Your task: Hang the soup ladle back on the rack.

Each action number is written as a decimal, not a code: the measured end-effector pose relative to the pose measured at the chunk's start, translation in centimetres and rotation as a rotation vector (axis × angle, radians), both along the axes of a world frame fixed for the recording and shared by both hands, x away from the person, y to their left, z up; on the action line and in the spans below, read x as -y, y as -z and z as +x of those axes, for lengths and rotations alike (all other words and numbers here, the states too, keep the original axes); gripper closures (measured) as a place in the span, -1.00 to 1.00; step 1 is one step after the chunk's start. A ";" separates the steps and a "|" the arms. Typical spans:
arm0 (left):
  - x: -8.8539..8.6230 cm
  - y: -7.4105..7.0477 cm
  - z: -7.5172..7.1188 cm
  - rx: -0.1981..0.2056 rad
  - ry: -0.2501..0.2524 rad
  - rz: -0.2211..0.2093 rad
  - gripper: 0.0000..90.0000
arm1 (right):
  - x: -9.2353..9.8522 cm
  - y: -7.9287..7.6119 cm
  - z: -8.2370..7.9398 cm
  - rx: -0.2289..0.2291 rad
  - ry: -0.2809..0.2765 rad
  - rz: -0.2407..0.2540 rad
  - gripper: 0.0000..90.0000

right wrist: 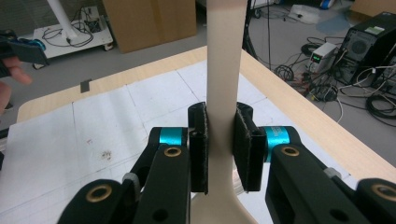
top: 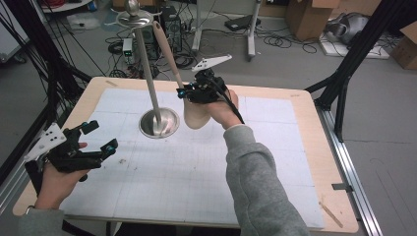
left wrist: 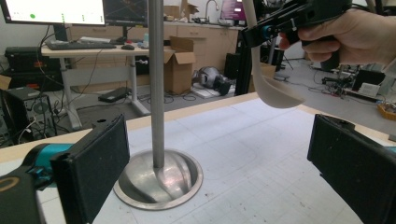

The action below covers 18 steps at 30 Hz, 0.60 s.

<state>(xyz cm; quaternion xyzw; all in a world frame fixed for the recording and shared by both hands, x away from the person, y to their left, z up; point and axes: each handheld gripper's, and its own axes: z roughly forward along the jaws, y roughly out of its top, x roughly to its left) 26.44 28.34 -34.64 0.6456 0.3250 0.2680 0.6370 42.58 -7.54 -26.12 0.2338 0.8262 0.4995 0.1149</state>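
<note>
**Ladle held beside the hanging stand — right gripper carrying, left idle**

Right gripper (top: 189, 93) is clamped on the handle of a cream ladle (top: 196, 115); in the right gripper view both pads press flat on the handle's two sides (right wrist: 224, 70), jaws nearly closed, no gap visible. Grip sits low on the handle, just above the bowl.

Ladle hangs clear of the white mat (top: 275, 162), bowl down, handle running up and tilted toward the metal stand (top: 158, 120). Long axis: near upright, top end leaning in close to the stand's pole (whether it touches the pole I cannot tell).

Key relation: the stand's top disc (top: 134, 19) lies above and just left of the handle's tip in the high view — judged, the tip would have to rise and shift toward that disc if the ladle is to be hung. The right hand is the near one.

Left gripper (top: 98, 137) rests well apart at the mat's left edge, jaws spread wide, nothing between the pads (left wrist: 95, 163).

Containers: ladle bowl (left wrist: 275, 95) shows only its outside — contents not visible. Stand's dished base (left wrist: 159, 179) holds nothing.
</note>
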 end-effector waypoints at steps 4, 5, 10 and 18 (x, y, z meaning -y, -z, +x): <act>-0.1 0.0 -0.1 0.003 -0.002 -0.004 -0.87 | -0.6 0.2 0.3 -0.003 0.005 0.000 0.73; -0.2 0.0 -0.2 0.003 -0.005 -0.003 -0.87 | -0.8 0.3 0.4 -0.004 0.007 0.002 0.73; -0.3 -0.1 -0.4 0.002 -0.005 0.003 -0.87 | -1.8 0.6 0.7 -0.013 0.009 -0.002 0.73; -0.4 -0.1 -0.6 0.007 -0.006 -0.001 -0.87 | -3.4 1.0 1.2 -0.027 0.018 -0.008 0.73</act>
